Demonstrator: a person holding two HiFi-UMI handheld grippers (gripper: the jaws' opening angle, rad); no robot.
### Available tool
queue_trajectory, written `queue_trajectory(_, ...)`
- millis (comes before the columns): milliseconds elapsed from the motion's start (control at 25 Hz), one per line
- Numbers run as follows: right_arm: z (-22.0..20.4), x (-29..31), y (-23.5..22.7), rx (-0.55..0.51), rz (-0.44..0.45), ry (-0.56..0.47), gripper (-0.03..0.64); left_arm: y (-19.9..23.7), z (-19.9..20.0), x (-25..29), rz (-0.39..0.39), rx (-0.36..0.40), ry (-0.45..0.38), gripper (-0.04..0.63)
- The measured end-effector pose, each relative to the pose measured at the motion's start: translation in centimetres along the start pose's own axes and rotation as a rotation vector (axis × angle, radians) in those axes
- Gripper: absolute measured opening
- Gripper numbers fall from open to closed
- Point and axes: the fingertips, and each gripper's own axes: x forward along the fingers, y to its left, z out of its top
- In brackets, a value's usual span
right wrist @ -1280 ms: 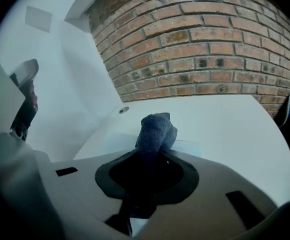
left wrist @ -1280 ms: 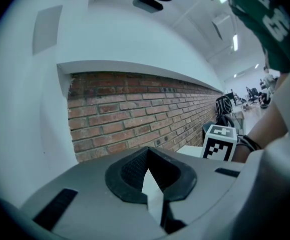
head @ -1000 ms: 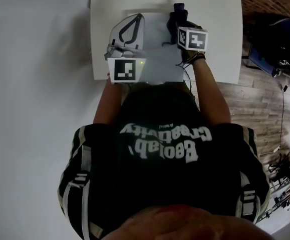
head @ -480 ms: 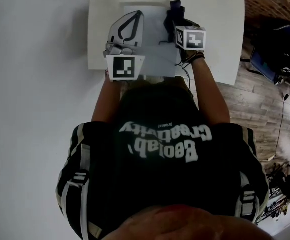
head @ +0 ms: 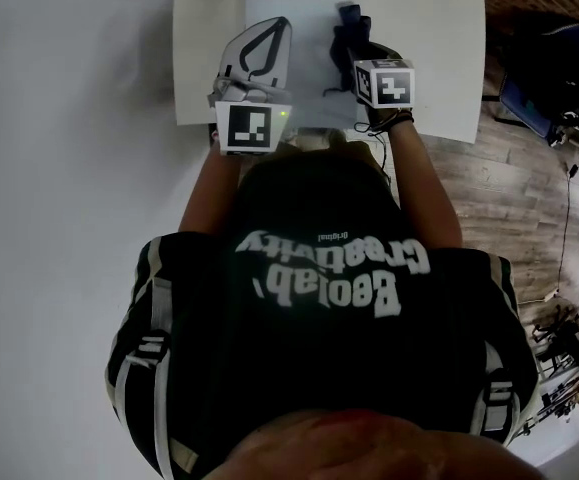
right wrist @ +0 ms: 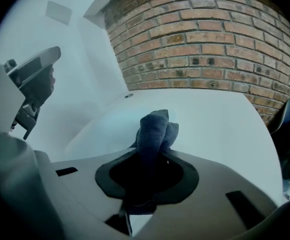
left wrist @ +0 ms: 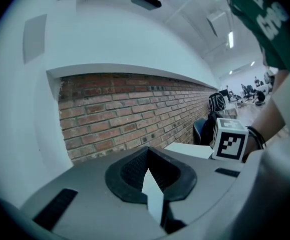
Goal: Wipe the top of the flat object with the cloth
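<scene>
Both grippers have drawn back toward me along the flat white sheet (head: 309, 13), which lies on the white table (head: 431, 48). My right gripper (head: 352, 30) is clamped on the dark blue cloth (right wrist: 155, 126), bunched over the sheet's right part. My left gripper (head: 277, 30) sits over the sheet's left edge, its jaws together with a thin white sliver between them.
</scene>
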Motion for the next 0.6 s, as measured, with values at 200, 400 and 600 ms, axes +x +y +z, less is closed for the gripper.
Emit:
queue_trajectory(200,-6.2,-1.8,2.0,-0.038,-0.027,0.007,0.067,-2.7,-2.0,-4.0,-0.050,-0.008,-0.020,-0.005)
queue_trajectory(400,-8.5,-3.1,2.9,-0.054,-0.053,0.021,0.067,-3.0,-3.3,-4.9,-0.091,-0.009,-0.027,-0.005)
queue_trajectory(600,-9.4,-5.0,4.2,-0.068,-0.061,0.054,0.066,-1.7,-1.9,-4.8,-0.105,-0.007,-0.019,-0.005)
